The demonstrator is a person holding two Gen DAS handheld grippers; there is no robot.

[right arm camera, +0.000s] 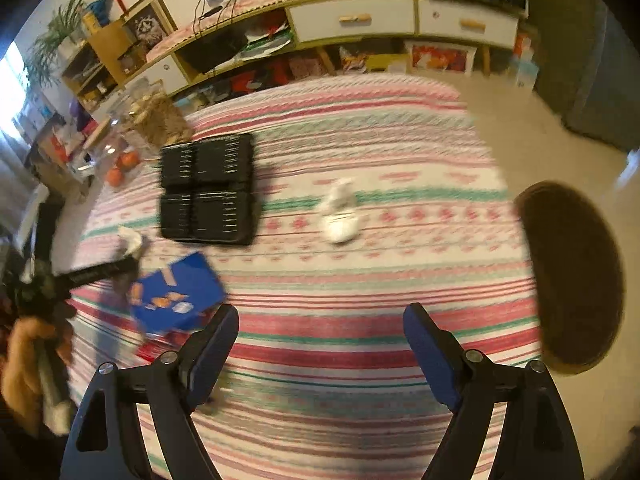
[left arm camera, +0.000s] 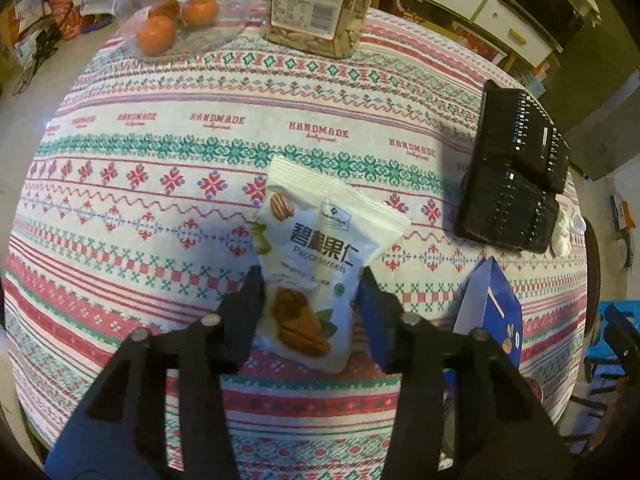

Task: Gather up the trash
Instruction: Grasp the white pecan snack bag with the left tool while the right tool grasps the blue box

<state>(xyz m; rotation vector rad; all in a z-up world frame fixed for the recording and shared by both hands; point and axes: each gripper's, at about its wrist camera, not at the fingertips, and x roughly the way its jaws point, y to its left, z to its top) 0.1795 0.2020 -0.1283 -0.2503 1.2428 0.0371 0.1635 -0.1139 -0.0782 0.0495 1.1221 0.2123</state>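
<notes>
A white pecan snack packet [left arm camera: 316, 240] lies on the patterned tablecloth [left arm camera: 160, 184] in the left wrist view. My left gripper [left arm camera: 310, 278] points down on it, its two pads pressing against the packet's lower sides. In the blurred right wrist view my right gripper [right arm camera: 320, 316] stands open over bare cloth with nothing between its fingers. A crumpled white tissue [right arm camera: 340, 216] lies farther out on the table ahead of it. A blue snack box [right arm camera: 176, 296] stands to its left, also seen as the blue box [left arm camera: 492, 312] right of my left gripper.
A black four-part tray [left arm camera: 516, 176] sits at the right of the table. At the far edge stand a clear jar with oranges [left arm camera: 180, 12] and a container of nuts [left arm camera: 320, 8]. A round brown stool [right arm camera: 572, 276] stands beside the table's right edge; low cabinets [right arm camera: 360, 20] stand behind.
</notes>
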